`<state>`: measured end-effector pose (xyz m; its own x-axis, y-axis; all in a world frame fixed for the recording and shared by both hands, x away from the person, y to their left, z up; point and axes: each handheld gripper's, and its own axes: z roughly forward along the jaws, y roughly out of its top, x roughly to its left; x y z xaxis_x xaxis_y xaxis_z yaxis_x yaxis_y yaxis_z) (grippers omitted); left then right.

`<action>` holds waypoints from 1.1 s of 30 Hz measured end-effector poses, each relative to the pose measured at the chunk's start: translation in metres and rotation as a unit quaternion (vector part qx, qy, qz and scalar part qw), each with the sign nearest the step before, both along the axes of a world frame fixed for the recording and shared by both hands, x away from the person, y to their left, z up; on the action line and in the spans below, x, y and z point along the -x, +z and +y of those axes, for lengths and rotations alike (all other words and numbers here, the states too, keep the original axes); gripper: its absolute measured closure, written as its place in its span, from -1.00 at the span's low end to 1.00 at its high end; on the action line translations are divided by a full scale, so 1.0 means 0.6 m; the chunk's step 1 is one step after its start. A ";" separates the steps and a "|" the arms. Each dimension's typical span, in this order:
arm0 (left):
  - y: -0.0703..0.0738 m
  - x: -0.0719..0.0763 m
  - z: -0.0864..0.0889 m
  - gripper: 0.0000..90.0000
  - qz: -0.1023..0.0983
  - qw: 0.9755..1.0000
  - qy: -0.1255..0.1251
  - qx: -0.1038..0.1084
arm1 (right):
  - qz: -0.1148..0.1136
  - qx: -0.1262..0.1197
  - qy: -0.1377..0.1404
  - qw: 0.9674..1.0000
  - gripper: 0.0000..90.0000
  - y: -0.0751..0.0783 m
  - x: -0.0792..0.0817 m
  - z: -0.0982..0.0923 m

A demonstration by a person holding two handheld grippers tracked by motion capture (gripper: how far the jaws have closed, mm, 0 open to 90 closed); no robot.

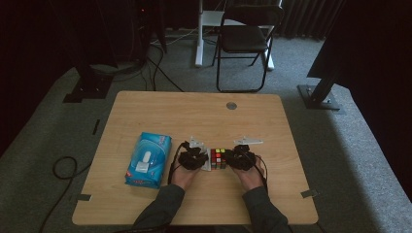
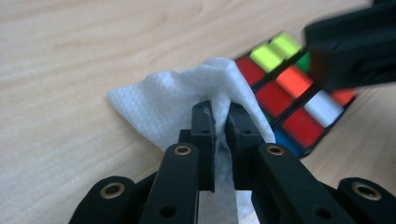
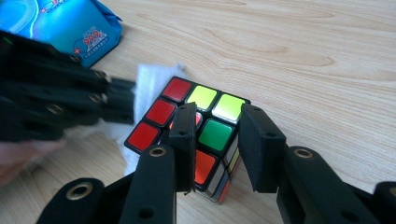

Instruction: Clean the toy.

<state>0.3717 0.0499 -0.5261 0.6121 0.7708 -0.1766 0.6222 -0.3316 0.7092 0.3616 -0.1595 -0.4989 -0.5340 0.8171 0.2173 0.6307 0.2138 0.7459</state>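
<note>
While the cube is being wiped, the work splits cleanly between the two hands, so take the scene from the left side of the counter (image 1: 145, 104) across. Farthest left lies the blue pack of wipes (image 1: 148, 160), flat and well apart from the action; it needs no attention unless the sheet gets dirty.

Next comes the left tongs (image 2: 219, 114), clenched on a bunched white wipe (image 2: 168, 100), with the cloth pinched between the tips and spilling out on both sides. The wipe presses against the left side of the puzzle cube (image 3: 191, 123), which sits on the wood near the middle of the counter, towards the person's edge. To wipe well, I would keep that pinch firm and drag the loose fold across one face at a time, letting cloth rather than hard plastic meet the stickers.

On the right, the right tongs (image 3: 217, 123) clamp the cube's near upper corner, one jaw on its top and the other down its right side. That grip looks like the anchor: it should hold steady and press lightly down, since a sideways push from the wipe could twist a layer or slide the cube along the smooth wood.
</note>
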 end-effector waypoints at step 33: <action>0.017 0.021 0.008 0.84 -0.001 1.000 -0.005 0.029 | 0.001 -0.007 -0.002 1.000 0.50 -0.002 0.000 -0.003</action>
